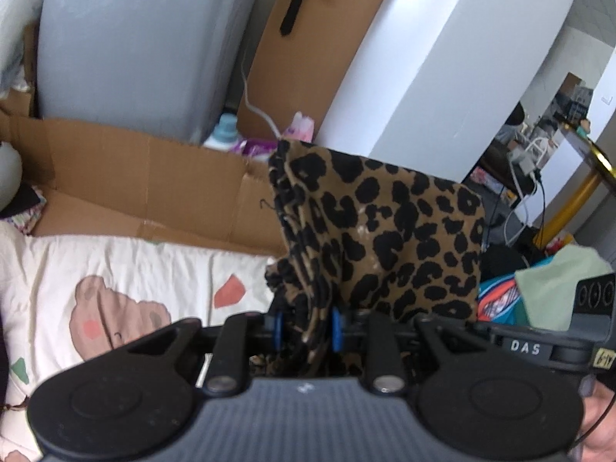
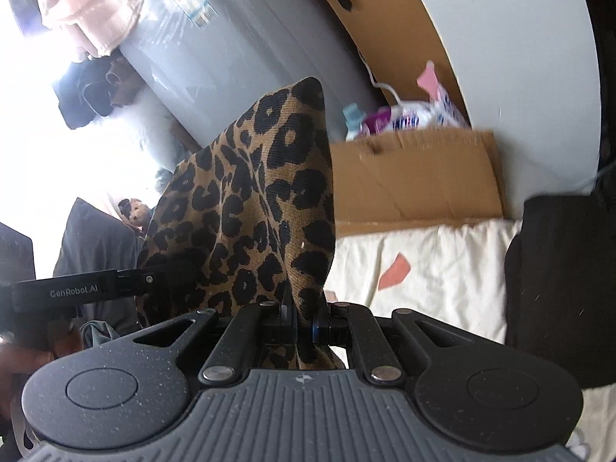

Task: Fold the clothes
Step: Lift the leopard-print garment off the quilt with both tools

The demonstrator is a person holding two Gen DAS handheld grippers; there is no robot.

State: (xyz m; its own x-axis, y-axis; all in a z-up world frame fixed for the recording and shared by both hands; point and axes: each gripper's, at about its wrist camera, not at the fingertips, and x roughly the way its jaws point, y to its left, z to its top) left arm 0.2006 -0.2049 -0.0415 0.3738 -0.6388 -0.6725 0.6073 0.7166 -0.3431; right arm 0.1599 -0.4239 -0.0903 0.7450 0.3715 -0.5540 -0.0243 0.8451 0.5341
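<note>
A leopard-print garment (image 1: 385,231), tan with black spots, hangs lifted above the bed. My left gripper (image 1: 306,327) is shut on a bunched, several-layered edge of it, the cloth standing up between the blue-tipped pads. In the right wrist view the same leopard-print garment (image 2: 261,200) rises in a peak, and my right gripper (image 2: 304,327) is shut tight on a thinner fold of it. The other gripper's black body (image 2: 100,288) shows at the left there, against the cloth. The garment's lower part is hidden behind both gripper bodies.
Below lies a cream bedspread (image 1: 127,288) with pink and red shapes. A flattened cardboard box (image 1: 146,188) lines the far side, with bottles and packets (image 2: 400,119) behind it. A grey appliance (image 1: 146,38), a white wall, cables and a clothes pile (image 1: 546,288) at the right. A dark cushion (image 2: 558,288) at the right.
</note>
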